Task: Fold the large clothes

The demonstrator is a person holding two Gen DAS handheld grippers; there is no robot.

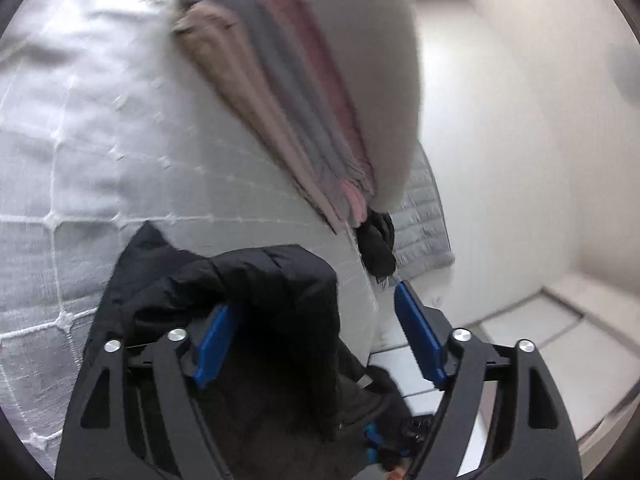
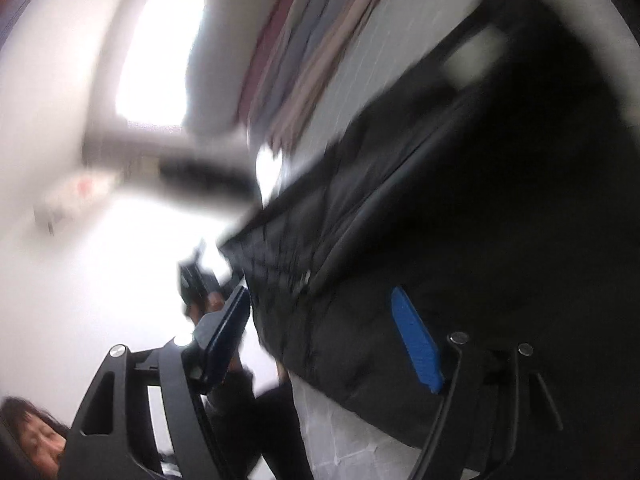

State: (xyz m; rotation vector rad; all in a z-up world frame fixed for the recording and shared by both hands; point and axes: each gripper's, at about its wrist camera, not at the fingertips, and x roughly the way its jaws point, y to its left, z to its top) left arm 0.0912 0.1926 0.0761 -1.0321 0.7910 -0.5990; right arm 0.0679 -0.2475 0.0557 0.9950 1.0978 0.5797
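A black quilted jacket (image 1: 256, 304) lies on a white quilted bed cover (image 1: 80, 160). In the left wrist view a bunched fold of it rises between the blue pads of my left gripper (image 1: 320, 336); the jaws are wide apart and the right pad (image 1: 420, 340) is clear of the cloth. In the blurred right wrist view the jacket (image 2: 440, 240) fills the right side. My right gripper (image 2: 320, 344) is open, with the jacket's edge lying between its fingers.
A stack of folded clothes in beige, grey and pink (image 1: 288, 112) lies on the bed beyond the jacket, beside a white pillow (image 1: 372, 72). A grey quilted item (image 1: 420, 220) hangs at the bed edge. Tiled floor (image 1: 540, 340) lies to the right. A person's face (image 2: 36, 440) shows low left.
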